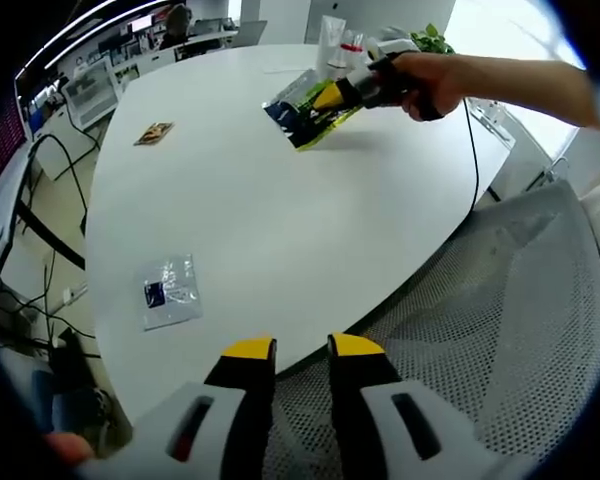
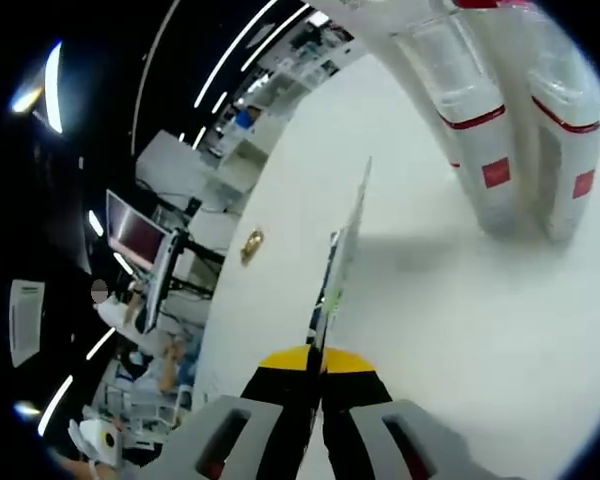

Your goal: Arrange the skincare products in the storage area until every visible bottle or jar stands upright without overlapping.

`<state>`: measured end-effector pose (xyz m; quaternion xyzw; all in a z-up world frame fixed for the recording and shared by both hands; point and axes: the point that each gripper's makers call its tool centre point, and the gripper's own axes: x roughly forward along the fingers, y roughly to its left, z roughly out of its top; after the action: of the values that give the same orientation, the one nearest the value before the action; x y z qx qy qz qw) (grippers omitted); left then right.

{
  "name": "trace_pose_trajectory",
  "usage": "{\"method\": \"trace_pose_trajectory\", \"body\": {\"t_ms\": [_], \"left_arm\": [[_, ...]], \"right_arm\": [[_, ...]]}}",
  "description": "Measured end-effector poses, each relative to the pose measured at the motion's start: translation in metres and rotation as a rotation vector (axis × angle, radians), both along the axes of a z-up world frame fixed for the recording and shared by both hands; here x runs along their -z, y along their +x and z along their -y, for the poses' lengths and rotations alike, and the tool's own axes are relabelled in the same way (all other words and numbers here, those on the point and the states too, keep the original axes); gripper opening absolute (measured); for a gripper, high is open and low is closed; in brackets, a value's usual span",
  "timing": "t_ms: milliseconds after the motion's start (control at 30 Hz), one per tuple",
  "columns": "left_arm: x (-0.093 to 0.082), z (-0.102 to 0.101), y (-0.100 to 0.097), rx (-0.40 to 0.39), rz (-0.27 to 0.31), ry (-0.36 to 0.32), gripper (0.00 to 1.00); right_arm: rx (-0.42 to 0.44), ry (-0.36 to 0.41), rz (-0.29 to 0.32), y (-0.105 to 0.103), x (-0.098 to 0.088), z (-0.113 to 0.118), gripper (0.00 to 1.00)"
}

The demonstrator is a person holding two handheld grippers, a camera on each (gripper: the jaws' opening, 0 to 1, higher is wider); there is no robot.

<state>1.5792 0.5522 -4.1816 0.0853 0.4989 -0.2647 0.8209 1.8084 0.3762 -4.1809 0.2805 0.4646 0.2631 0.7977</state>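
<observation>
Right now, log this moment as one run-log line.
left gripper: open, idle | right gripper: shut on flat packet, lifted over white table | clear sachet: on table | two tubes: ahead

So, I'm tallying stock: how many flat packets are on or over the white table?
3: a clear plastic sachet near the left gripper, a small brown packet farther off, and a green-blue pouch held in the right gripper.

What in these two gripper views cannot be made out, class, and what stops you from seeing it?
- Print on the packet held by the right gripper: edge-on in the right gripper view, small in the left gripper view.
- Tops of the two clear containers: cut off by the picture's edge.
- Small brown item on the table: too small to identify.
- Clear sachet: label unreadable.
</observation>
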Motion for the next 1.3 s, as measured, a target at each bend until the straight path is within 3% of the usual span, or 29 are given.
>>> {"method": "trace_pose_trajectory", "body": {"t_ms": [167,533,933,1300], "left_arm": [[0.0,-0.001,0.001,-0.005,0.004,-0.002,0.15],[0.0,-0.001,0.001,-0.003,0.003,-0.002,0.13],[0.001,-0.001,0.0,0.002,-0.004,0.003,0.13],[0.001,-0.002,0.0,0.001,-0.001,0.006,0.13]], "right_arm": [[0.013,-0.02,-0.008,0.014,0.002,0.004,0.01],[-0.015,-0.199,0.052,0.039,0.01,0.02,0.06],[-0.024,-0.285,0.074,0.043,0.016,0.038,0.16],[-0.032,-0.354,0.111,0.033,0.02,0.059,0.26]]}}
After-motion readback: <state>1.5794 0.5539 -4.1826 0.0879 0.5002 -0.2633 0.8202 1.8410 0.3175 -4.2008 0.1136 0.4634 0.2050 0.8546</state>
